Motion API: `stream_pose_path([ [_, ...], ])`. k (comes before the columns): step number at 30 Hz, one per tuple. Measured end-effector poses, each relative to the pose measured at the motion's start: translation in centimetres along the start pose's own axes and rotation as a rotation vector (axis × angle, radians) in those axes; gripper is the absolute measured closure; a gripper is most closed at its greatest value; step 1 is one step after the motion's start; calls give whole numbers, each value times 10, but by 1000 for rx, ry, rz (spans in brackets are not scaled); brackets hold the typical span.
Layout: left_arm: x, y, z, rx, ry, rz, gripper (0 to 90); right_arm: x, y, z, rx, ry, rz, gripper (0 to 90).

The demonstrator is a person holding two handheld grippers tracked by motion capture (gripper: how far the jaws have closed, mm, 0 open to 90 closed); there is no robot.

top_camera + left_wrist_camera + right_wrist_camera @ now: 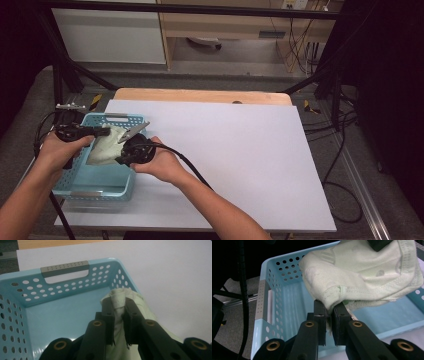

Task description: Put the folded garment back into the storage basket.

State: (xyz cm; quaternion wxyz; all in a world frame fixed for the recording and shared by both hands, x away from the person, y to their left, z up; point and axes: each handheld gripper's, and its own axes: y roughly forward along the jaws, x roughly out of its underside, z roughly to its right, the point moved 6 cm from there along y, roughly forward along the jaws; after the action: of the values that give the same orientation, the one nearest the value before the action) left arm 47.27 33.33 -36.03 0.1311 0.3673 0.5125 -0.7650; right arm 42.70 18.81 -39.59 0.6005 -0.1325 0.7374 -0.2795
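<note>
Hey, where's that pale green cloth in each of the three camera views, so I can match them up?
High view: the pale green cloth hangs over the blue basket at left, between both grippers.
Left gripper view: lower centre-right, the cloth bunched between the black jaws.
Right gripper view: upper right, the cloth with its hem pinched in the jaws.
Shared landmark: the basket's grey handle.
</note>
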Motion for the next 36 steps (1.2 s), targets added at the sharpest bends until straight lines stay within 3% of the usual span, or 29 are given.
stream_pose_path([
  [5,2,1,-4,-3,-4,-2,794,0,4,0,-2,2,-3,836],
  [7,4,4,-7,-10,-11,-1,714,0,6,-1,1,8,-9,806],
  [11,3,5,-15,-66,-29,44,471,1,8,1,38,36,-30,488],
  [13,3,2,-14,-72,-23,63,442,4,3,2,57,51,-64,374],
  [15,1,-3,-10,-78,-28,94,407,6,-6,5,73,58,-75,323],
  [20,-1,-17,13,-117,31,154,317,6,-40,13,161,57,-34,157],
  [22,-2,-21,26,-114,56,175,275,5,-55,18,196,61,-12,114],
  [29,2,-23,66,-92,117,226,177,5,-104,33,291,85,74,74],
  [36,15,-8,93,-60,133,203,104,13,-131,47,393,99,115,58],
])
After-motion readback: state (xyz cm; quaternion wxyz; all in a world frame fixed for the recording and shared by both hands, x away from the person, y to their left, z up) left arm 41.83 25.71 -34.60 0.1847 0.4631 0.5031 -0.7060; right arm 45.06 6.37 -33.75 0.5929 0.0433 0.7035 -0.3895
